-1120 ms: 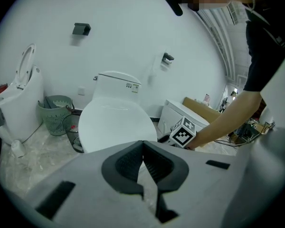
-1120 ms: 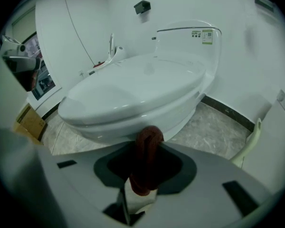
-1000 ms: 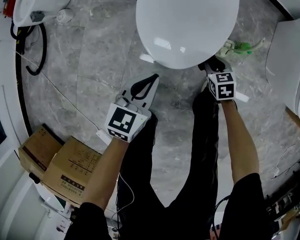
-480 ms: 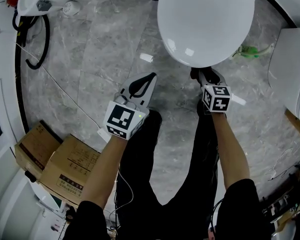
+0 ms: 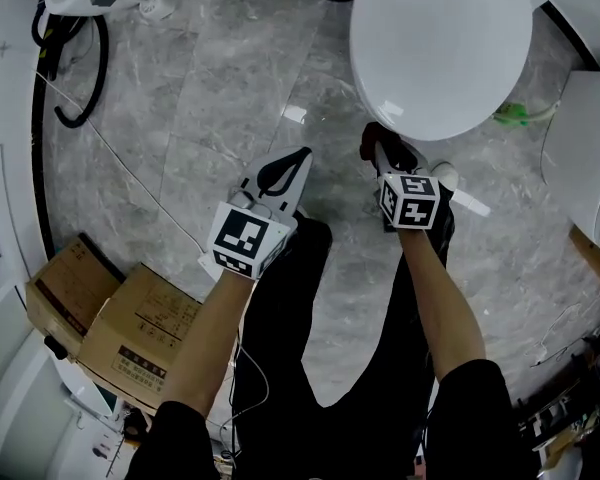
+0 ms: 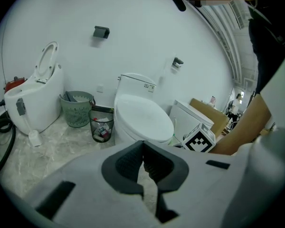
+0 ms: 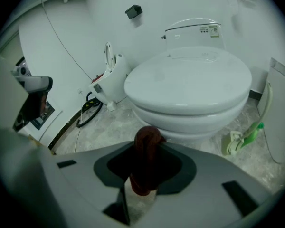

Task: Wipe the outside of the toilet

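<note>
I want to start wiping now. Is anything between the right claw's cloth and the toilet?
Nothing visible. The right claw, shut on the cloth, faces the toilet head-on with only floor between them. The green tool lies off to one side, by the bowl's base.

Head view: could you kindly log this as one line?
left gripper: shut | right gripper: shut on dark red cloth | glossy white toilet: lid down

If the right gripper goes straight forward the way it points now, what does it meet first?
Most likely the front of the toilet bowl, just under the closed lid. The dark red cloth clamped in the right gripper would touch it first. How far off the bowl is cannot be judged.
</note>
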A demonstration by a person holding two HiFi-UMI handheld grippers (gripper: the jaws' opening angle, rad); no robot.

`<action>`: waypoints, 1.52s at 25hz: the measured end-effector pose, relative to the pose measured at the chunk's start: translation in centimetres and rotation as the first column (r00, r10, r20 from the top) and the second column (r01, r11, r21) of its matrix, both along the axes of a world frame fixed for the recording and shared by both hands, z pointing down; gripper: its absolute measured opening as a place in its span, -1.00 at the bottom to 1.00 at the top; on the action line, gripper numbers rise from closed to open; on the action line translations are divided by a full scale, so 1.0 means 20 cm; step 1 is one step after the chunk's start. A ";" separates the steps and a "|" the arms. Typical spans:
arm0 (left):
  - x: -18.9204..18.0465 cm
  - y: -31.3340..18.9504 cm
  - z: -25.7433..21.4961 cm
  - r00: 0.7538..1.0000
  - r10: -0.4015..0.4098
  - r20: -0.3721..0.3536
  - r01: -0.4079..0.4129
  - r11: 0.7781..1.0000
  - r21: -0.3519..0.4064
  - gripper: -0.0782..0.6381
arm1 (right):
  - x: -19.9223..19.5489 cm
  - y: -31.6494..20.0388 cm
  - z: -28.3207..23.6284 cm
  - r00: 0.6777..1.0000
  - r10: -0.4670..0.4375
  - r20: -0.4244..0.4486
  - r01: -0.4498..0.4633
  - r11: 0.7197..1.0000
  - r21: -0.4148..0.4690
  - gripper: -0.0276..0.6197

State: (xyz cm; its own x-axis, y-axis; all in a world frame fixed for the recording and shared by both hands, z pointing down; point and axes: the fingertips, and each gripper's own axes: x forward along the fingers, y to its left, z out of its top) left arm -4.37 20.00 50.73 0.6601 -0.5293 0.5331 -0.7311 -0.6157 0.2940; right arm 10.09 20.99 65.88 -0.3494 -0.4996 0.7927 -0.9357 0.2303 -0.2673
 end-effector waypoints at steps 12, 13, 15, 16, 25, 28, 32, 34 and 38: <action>-0.12 0.01 0.00 1.000 -0.001 0.026 0.001 1.000 -0.002 -0.78 | -0.11 -0.02 0.00 1.000 0.009 0.010 -0.009 1.000 -0.021 -0.56; -0.10 0.00 0.00 1.000 0.004 0.028 -0.003 1.000 -0.004 -0.78 | -0.11 -0.01 -0.01 1.000 0.000 0.016 0.000 1.000 -0.022 -0.56; -0.06 0.00 0.01 1.000 0.012 0.024 -0.012 1.000 -0.006 -0.78 | -0.09 0.02 -0.02 0.999 -0.030 0.012 0.030 0.999 -0.019 -0.56; -0.04 0.00 0.02 1.000 0.016 0.021 -0.016 1.000 -0.005 -0.78 | -0.08 0.04 -0.03 0.999 -0.049 0.008 0.049 0.999 -0.018 -0.56; 0.34 -0.06 -0.02 0.996 0.086 0.013 -0.086 0.996 0.019 -0.78 | 0.24 0.22 -0.05 0.994 -0.107 -0.023 0.107 0.994 -0.035 -0.56; 0.51 -0.09 -0.04 0.993 0.121 0.016 -0.121 0.992 0.026 -0.78 | 0.47 0.21 -0.07 0.996 -0.076 -0.043 0.075 0.997 -0.033 -0.56; 0.71 -0.13 -0.06 0.990 0.140 0.016 -0.141 0.990 0.028 -0.78 | 0.78 0.13 -0.11 0.997 -0.028 -0.069 0.027 1.000 -0.015 -0.56; 0.84 -0.15 -0.07 0.989 0.147 0.017 -0.148 0.989 0.027 -0.78 | 0.94 0.07 -0.12 0.997 -0.009 -0.077 0.009 1.000 -0.002 -0.56; 1.10 -0.18 -0.06 0.986 0.166 0.014 -0.166 0.986 0.018 -0.78 | 1.23 -0.08 -0.14 0.996 0.018 -0.085 -0.016 1.000 0.024 -0.56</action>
State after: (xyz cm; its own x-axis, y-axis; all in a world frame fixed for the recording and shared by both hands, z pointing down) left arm 17.58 16.45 49.49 0.7330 -0.4231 0.5327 -0.6218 -0.7342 0.2725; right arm 34.66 19.41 63.01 -0.2720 -0.5234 0.8075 -0.9588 0.2191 -0.1809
